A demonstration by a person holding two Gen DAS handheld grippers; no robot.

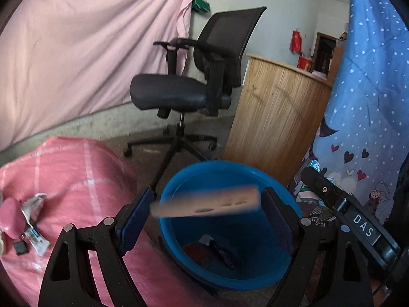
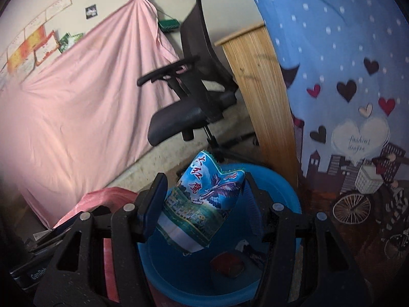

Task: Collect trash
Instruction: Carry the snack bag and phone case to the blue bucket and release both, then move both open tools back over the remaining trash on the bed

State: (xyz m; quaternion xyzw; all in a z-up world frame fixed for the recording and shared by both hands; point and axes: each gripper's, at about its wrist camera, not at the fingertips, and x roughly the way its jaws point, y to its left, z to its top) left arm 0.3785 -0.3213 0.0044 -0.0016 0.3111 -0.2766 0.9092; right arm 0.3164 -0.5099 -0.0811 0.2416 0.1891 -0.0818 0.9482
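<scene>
A blue bucket point(image 1: 281, 183) stands on the floor right under both grippers. My left gripper point(image 1: 208, 197) hovers over its mouth with a flat beige strip point(image 1: 199, 206) spanning from one blue pad to the other; the strip is blurred. My right gripper point(image 2: 205, 179) hangs over the same bucket point(image 2: 290, 199), shut on a blue printed packet point(image 2: 202, 197) with an eagle picture. At the bucket's bottom lie a dark wrapper point(image 1: 223, 254) and a red piece point(image 2: 227, 263). The right gripper's black body point(image 1: 358, 220) shows at the right of the left wrist view.
A pink sack point(image 1: 81, 186) left of the bucket carries crumpled wrappers point(image 1: 33, 220) and a small black square point(image 1: 20, 247). Behind the bucket stand a black office chair point(image 1: 179, 92) and a wooden cabinet point(image 1: 276, 112). A blue curtain point(image 1: 370, 102) hangs at the right, a pink sheet point(image 1: 89, 51) at the left.
</scene>
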